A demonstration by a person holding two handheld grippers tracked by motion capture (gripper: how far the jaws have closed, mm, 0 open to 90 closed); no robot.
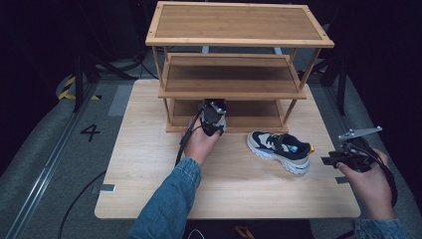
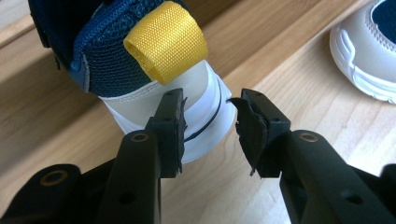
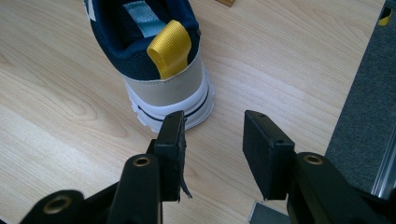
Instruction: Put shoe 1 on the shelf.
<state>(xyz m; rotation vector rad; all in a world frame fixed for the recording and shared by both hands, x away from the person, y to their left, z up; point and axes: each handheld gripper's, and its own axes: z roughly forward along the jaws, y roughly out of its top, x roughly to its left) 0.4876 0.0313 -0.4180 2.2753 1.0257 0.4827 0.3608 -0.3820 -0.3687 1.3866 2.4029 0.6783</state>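
The left claw (image 2: 208, 126) stands open, its jaws parted at the heel of a navy sneaker (image 2: 140, 60); the left jaw overlaps the white heel sole, though contact cannot be told, and the right jaw stands clear of it. That sneaker's yellow heel loop (image 2: 166, 39) faces the claw, so its toe points away, into the lowest tier of the wooden shoe rack (image 1: 234, 74), where the left claw (image 1: 213, 119) reaches from the high view.

The right claw (image 3: 212, 140) is also open, jaws wide apart and holding nothing, just behind the heel of a second sneaker (image 3: 154, 60). This second sneaker (image 1: 279, 149) rests on the tabletop (image 1: 149, 174) in front of the rack's right end, its long axis running across the tabletop, heel toward the right claw (image 1: 331, 160), toe toward the left.
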